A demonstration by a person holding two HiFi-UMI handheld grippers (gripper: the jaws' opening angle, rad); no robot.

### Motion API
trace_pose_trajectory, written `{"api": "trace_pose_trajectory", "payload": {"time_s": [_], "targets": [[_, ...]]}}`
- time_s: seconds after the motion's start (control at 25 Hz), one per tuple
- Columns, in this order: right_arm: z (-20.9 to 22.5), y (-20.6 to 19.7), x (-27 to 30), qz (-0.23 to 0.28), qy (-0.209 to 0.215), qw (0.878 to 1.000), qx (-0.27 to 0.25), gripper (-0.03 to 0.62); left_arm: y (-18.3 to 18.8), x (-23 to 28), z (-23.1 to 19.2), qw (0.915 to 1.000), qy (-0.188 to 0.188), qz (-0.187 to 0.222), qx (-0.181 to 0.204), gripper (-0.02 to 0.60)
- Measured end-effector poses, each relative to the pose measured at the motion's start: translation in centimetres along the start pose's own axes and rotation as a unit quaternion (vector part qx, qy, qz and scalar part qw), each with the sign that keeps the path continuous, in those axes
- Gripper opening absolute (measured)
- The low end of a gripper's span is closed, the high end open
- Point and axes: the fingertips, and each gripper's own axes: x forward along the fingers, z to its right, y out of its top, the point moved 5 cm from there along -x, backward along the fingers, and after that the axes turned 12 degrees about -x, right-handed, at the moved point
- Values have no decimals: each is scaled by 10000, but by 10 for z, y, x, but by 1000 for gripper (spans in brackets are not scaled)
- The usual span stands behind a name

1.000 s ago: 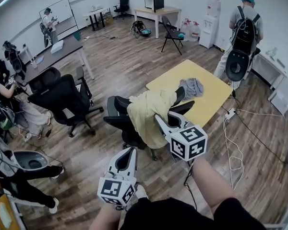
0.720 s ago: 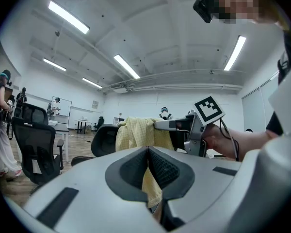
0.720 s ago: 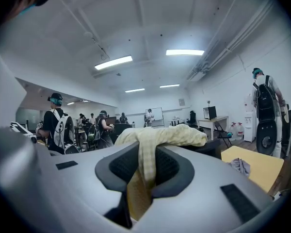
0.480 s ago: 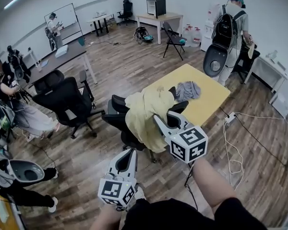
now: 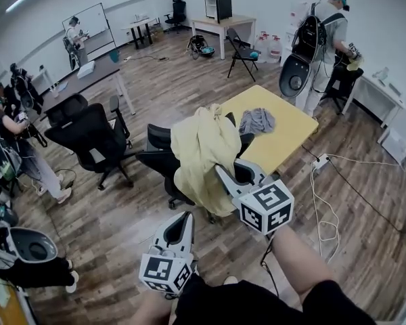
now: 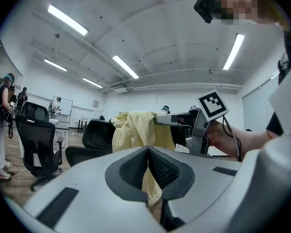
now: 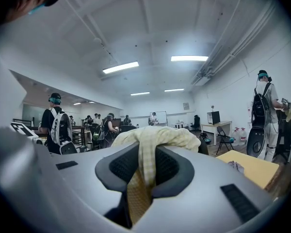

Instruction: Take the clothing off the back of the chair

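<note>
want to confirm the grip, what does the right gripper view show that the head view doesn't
Only the right gripper view: the right hand-held gripper has its jaws shut on a fold of the yellow garment. Only the head view: how that garment drapes over the back of the black chair, and the left hand-held gripper lower down, apart from it. Both: the garment and the yellow table beyond.

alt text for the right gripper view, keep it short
The right gripper is shut on a fold of yellow cloth, which bunches up just past the jaws. Beyond, at right, are a yellow table and a standing person.
</note>
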Motion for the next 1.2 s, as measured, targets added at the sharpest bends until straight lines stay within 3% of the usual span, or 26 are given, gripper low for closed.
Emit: {"api": "trace_pose_trajectory", "payload": {"time_s": [0.52, 0.76, 1.2], "targets": [[-21, -25, -25, -24, 188, 9995, 233, 81, -15, -25, 12, 9993, 282, -237, 13, 18], [-35, -26, -28, -19, 77, 9996, 254, 81, -14, -42, 2, 9994, 229, -244, 19, 18], [-103, -16, -34, -105, -305, 9991, 291, 81, -2, -107, -35, 9998, -5, -217, 11, 18]]}}
